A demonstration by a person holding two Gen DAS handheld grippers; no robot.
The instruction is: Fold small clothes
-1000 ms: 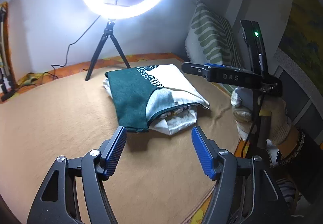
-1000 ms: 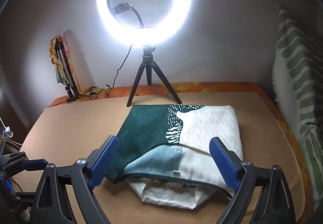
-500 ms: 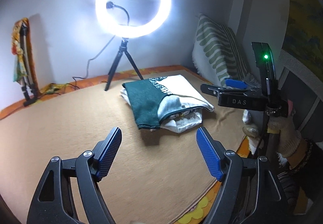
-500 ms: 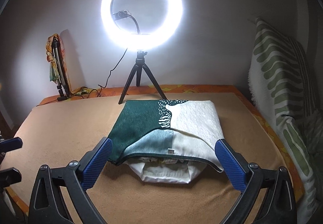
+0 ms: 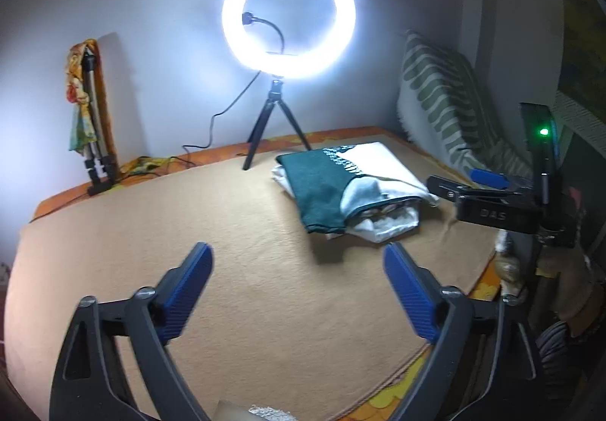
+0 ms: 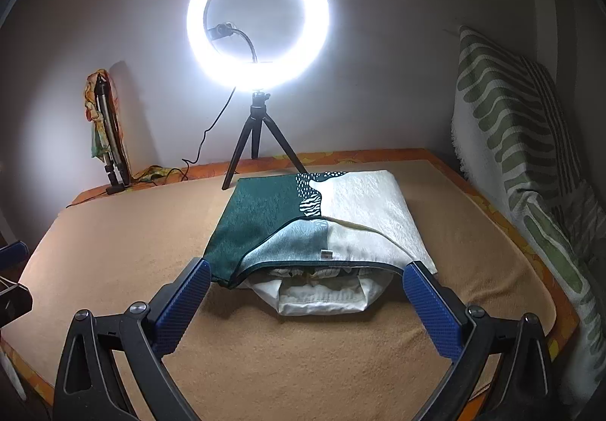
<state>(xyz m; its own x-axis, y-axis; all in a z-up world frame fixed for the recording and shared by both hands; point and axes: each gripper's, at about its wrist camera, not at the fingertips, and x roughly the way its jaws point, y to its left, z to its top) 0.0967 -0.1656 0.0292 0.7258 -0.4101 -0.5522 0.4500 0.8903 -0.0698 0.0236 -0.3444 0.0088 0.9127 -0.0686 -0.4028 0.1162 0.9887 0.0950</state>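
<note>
L gripper [image 5: 299,271], left wrist view: lower centre of frame, blue pads [image 5: 187,290] wide apart and jaws opening further; nothing between them, only bare tan blanket [image 5: 189,216] under. R gripper [image 6: 305,286], right wrist view: lower centre, pads [image 6: 430,311] spread full wide, nothing gripped; tips sit just short of the near edge of the folded clothes stack [image 6: 314,227], not touching.

Stack: centre of frame in right wrist view, right of centre in left wrist view [image 5: 348,186]. Top piece dark green on left half, cream on right, w/ patterned strip between. Near edge lifts; white garment [image 6: 322,298] sticks out beneath toward cam.

In left wrist view, R gripper body [image 5: 492,201] at right edge, green LED lit, held by a gloved hand [image 5: 568,254].

Beyond: ring light [image 6: 257,21] on small black tripod, upper centre, lit, cable trailing left. Folded tripod w/ scarf [image 6: 104,133] against wall, left. Green-striped cushion [image 6: 522,140] right edge. Orange patterned sheet [image 6: 360,157] shows around blanket edges.
</note>
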